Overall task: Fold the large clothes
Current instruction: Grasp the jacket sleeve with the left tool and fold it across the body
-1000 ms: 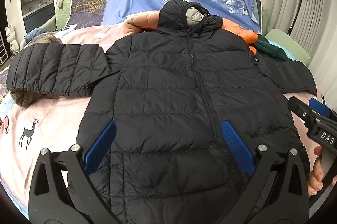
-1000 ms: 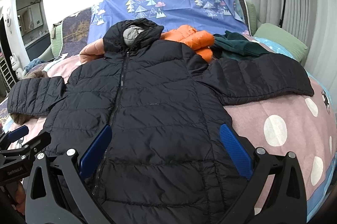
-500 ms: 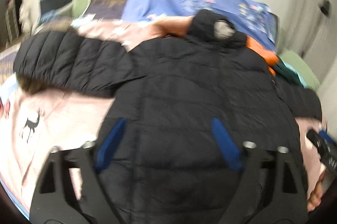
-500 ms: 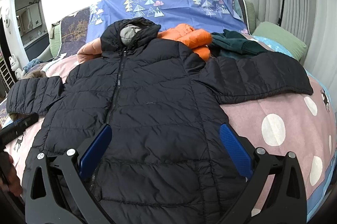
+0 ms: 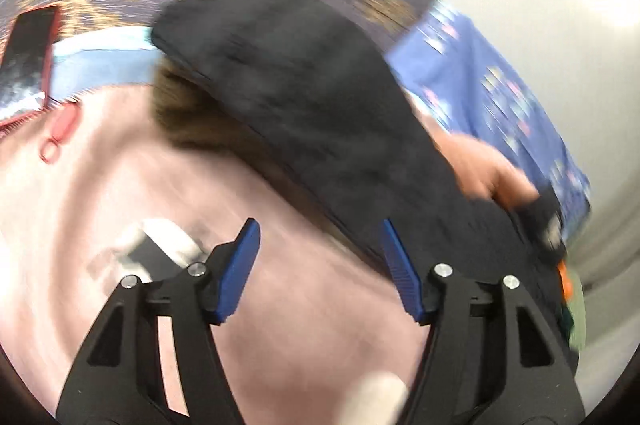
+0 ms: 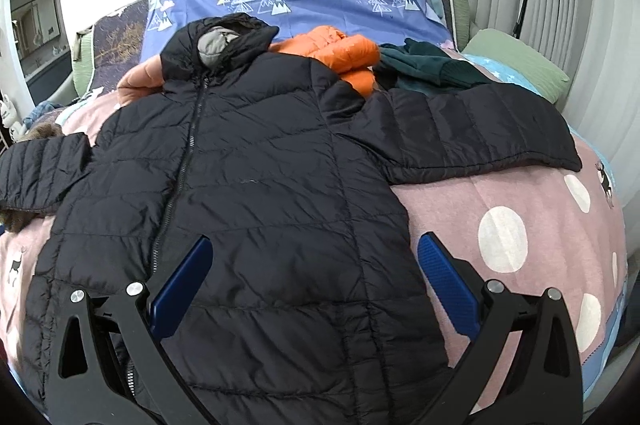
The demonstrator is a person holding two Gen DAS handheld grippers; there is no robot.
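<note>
A black hooded puffer jacket (image 6: 256,193) lies face up and zipped on the pink bedspread (image 6: 500,201), both sleeves spread out sideways. My right gripper (image 6: 314,253) is open and empty, hovering over the jacket's lower right front. In the blurred left wrist view, my left gripper (image 5: 318,237) is open and empty above the pink bedspread (image 5: 120,185), just short of the jacket's left sleeve (image 5: 304,97), which runs diagonally across the view.
An orange puffer jacket (image 6: 344,57), a dark green garment (image 6: 424,69) and a peach garment (image 6: 140,81) lie behind the black jacket. A brown furry item (image 5: 188,113) sits under the left sleeve. A phone in a red case (image 5: 28,53) lies at far left.
My left gripper has swung fast to the left, from over the jacket's body to beside the left sleeve. My right gripper has barely moved.
</note>
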